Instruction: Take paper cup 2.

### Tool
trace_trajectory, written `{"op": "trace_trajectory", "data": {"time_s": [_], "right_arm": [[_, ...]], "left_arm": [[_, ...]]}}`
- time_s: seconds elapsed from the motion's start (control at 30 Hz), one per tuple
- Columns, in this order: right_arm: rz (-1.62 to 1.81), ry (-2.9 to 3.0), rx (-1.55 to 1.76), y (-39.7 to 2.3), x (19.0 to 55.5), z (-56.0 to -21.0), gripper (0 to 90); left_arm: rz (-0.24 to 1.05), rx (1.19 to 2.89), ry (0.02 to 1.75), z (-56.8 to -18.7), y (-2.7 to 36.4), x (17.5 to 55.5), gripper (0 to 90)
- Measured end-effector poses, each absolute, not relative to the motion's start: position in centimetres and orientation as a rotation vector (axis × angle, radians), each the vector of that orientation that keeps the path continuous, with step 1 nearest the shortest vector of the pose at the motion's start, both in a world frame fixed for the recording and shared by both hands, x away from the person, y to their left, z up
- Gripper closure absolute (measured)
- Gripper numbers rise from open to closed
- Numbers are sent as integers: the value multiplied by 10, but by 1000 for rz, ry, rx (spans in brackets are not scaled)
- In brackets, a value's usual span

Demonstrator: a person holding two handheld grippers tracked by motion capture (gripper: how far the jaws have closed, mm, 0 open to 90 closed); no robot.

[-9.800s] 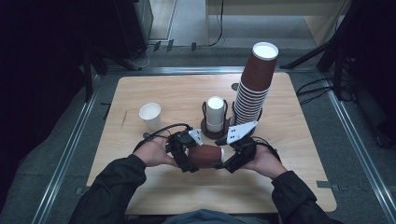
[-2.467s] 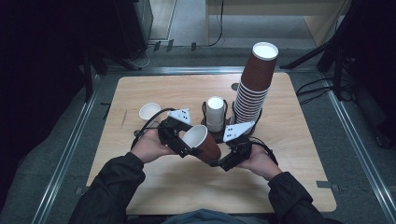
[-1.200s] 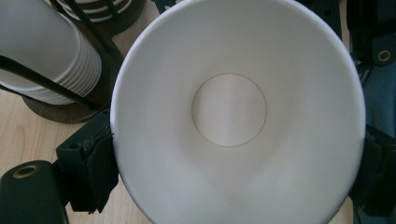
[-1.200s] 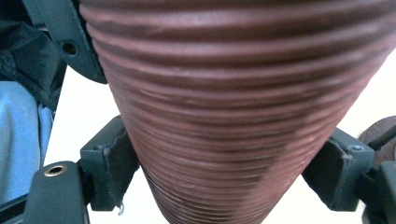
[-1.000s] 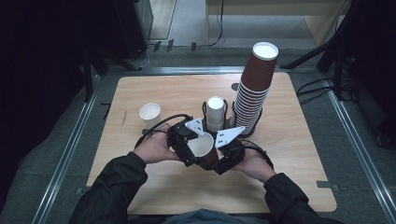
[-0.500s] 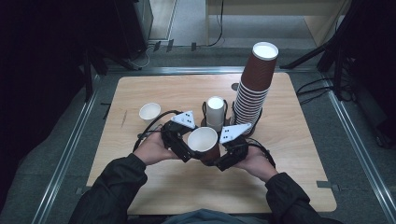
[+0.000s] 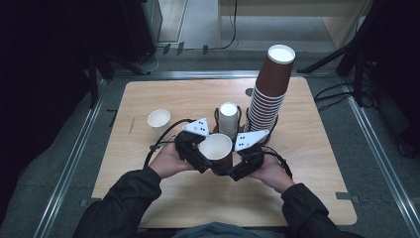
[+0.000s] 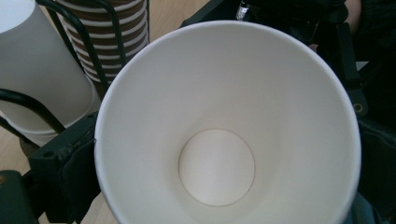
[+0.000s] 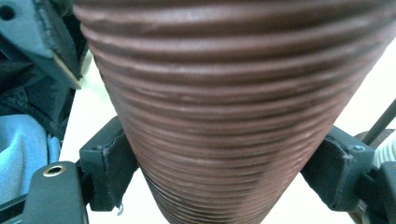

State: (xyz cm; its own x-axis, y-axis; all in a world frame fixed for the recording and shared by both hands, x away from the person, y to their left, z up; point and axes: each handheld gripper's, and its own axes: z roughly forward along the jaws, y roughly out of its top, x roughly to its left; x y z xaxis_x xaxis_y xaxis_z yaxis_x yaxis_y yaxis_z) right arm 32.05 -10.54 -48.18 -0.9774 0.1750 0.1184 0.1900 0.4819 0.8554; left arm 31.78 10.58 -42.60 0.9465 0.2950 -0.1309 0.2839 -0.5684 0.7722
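A brown ribbed paper cup (image 7: 216, 148) with a white inside is held over the table's front middle, mouth up toward the high camera. My left gripper (image 7: 200, 159) is shut on it from the left, and my right gripper (image 7: 239, 170) is shut on it from the right. The left gripper view looks straight into the cup's white inside (image 8: 217, 172), with one black pad (image 8: 77, 170) against the rim. In the right gripper view the ribbed brown wall (image 9: 224, 116) sits between two pads (image 9: 111, 163) that press on it.
A tall stack of brown cups (image 7: 271, 91) stands in a wire holder behind the right gripper. Beside it is a white cup stack (image 7: 229, 118) in the same holder. A single white cup (image 7: 158, 121) stands at the left on the wooden table (image 7: 307, 148).
The cup lay sideways between the grippers at first. It has since been turned mouth up, and over the last second it tipped slightly and settled between both hands.
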Motion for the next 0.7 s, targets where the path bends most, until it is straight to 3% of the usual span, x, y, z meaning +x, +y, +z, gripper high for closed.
{"op": "trace_trajectory", "data": {"time_s": [0.4,0.7], "right_arm": [[-1557,-2690,-339,-107,322,-481,197],[-1553,-2680,-357,-109,324,-482,151]], "left_arm": [[37,2195,434,-425,109,319,89],[31,2190,448,-423,113,320,97]]}}
